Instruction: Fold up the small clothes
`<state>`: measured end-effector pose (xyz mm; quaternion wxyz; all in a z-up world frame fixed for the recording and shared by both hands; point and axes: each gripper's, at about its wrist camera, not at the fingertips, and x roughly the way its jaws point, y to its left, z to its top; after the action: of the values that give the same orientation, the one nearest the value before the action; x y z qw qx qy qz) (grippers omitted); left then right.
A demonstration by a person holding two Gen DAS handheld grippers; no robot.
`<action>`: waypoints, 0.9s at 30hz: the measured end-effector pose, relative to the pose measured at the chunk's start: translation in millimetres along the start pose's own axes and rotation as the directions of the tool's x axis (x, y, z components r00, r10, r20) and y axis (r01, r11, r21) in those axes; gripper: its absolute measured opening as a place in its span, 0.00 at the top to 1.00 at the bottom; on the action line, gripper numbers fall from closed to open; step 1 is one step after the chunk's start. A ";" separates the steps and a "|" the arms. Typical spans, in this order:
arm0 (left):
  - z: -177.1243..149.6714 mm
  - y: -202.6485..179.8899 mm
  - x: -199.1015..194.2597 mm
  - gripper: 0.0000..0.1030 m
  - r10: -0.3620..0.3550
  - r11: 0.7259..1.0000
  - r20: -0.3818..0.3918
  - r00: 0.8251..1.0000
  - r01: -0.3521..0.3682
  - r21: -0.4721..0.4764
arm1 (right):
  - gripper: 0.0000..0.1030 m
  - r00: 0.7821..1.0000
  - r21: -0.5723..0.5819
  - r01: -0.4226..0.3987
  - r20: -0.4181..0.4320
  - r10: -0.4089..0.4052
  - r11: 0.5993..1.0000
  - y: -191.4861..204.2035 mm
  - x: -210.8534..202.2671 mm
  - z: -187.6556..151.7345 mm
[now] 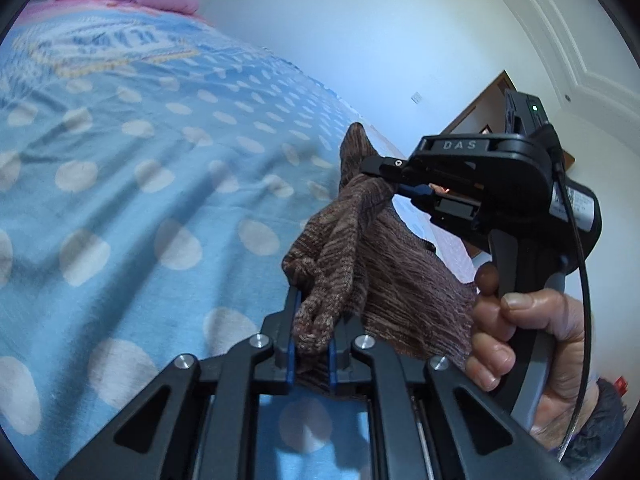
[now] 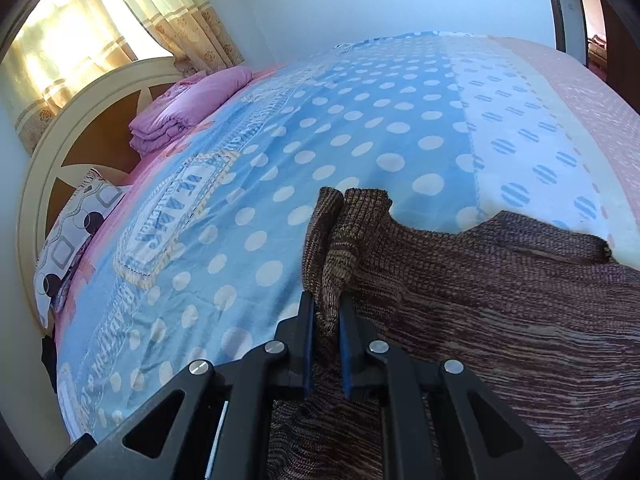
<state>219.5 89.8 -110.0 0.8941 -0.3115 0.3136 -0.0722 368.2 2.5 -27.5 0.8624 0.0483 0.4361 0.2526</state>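
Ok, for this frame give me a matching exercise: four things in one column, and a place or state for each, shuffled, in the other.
Things:
1. brown knit garment
2. folded purple bedding
3. patterned pillow
4. right tongs

Places or states:
A. lying against the headboard, at the near end of it
B. stacked on the bed by the headboard, nearer the curtains
C. pinched at two spots, one by each tongs
D. shut on a bunched corner of knit, seen from the left tongs

Pairs: 1-C, 2-B, 3-A, 4-D
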 end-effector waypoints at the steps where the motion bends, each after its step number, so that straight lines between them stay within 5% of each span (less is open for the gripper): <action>1: 0.7 -5.4 -0.7 0.90 0.007 1.000 0.004 1.000 -0.007 0.029 | 0.90 1.000 0.002 0.001 0.004 -0.001 1.000 -2.5 -3.2 0.5; 6: -0.4 -43.8 -7.5 0.91 0.011 0.976 0.025 1.000 -0.016 0.219 | 0.90 0.999 0.013 0.020 0.035 -0.020 1.000 -17.3 -24.6 2.1; 11: -5.7 -85.7 -6.1 0.91 -0.051 0.940 -0.006 0.999 0.050 0.337 | 0.91 0.997 0.044 0.032 0.063 -0.035 0.999 -43.7 -48.2 4.0; 27: -49.6 -190.3 43.9 0.92 -0.162 0.835 -0.148 0.976 0.216 0.506 | 0.91 0.984 0.120 0.123 0.117 -0.138 0.985 -162.9 -128.0 -13.3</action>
<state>236.9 -101.1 -48.2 0.9166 -0.0844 0.2942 -0.2573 359.0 -201.8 8.0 0.8986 0.0836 0.3971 0.1671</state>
